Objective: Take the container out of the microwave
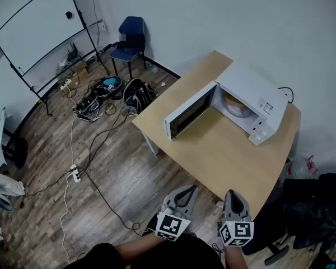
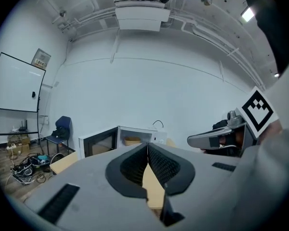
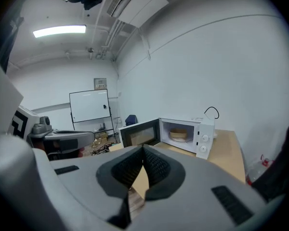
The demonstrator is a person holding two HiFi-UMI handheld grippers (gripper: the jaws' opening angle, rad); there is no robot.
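Note:
A white microwave (image 1: 252, 102) stands at the far end of a wooden table (image 1: 224, 156), its door (image 1: 189, 114) swung wide open to the left. Inside sits a tan container (image 1: 237, 105), also seen as the container (image 3: 178, 134) in the right gripper view and the container (image 2: 132, 141) in the left gripper view. My left gripper (image 1: 186, 193) and right gripper (image 1: 233, 197) hover side by side off the table's near edge, far from the microwave. Both are shut with nothing between the jaws. The left gripper (image 2: 147, 146) and right gripper (image 3: 143, 149) point toward the microwave.
A blue chair (image 1: 129, 41) and a whiteboard (image 1: 36, 24) stand at the back left. Bags and cables (image 1: 101, 97) litter the wooden floor left of the table, with a power strip (image 1: 74, 174). Dark bags (image 1: 313, 206) lie at the right.

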